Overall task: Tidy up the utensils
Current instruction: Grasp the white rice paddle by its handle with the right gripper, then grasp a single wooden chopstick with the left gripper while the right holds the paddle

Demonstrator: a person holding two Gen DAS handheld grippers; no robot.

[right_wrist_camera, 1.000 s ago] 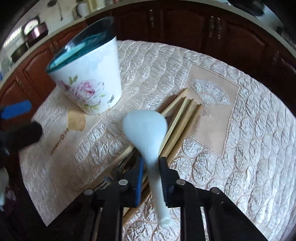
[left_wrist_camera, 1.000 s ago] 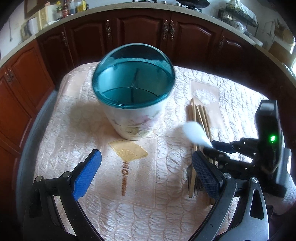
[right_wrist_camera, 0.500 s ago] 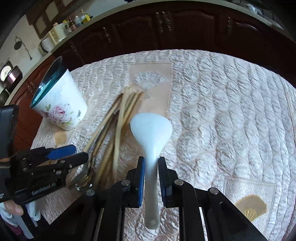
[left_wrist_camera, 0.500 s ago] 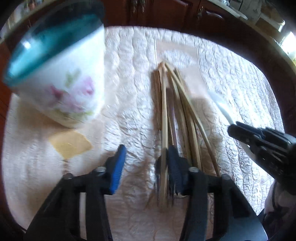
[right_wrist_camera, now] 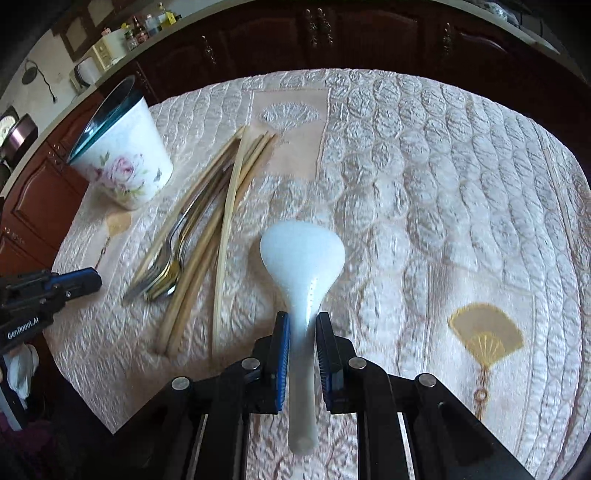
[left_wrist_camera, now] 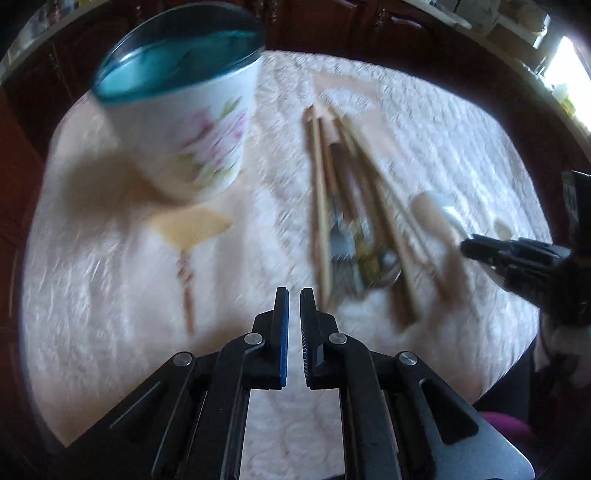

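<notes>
A floral holder with a teal rim (left_wrist_camera: 192, 122) (right_wrist_camera: 125, 162) stands at the table's far left. To its right lies a pile of wooden chopsticks (left_wrist_camera: 319, 192) (right_wrist_camera: 229, 206) with metal forks (left_wrist_camera: 343, 243) (right_wrist_camera: 166, 273) among them. My left gripper (left_wrist_camera: 291, 295) (right_wrist_camera: 85, 278) hovers just short of the pile's near end, shut with nothing between its pads. My right gripper (right_wrist_camera: 299, 321) (left_wrist_camera: 469, 245) is shut on the handle of a white plastic spoon (right_wrist_camera: 303, 254), held above the cloth right of the pile, bowl pointing away.
A quilted cream tablecloth (right_wrist_camera: 443, 184) with gold fan motifs (right_wrist_camera: 484, 332) covers the round table. Dark wooden cabinets (right_wrist_camera: 332, 37) ring the far side. A counter with bottles and jars (right_wrist_camera: 140, 29) runs above them at the left.
My left gripper went from wide open to shut, holding nothing, and swung from the holder over to the utensil pile. The right gripper carried the white spoon rightward, away from the holder.
</notes>
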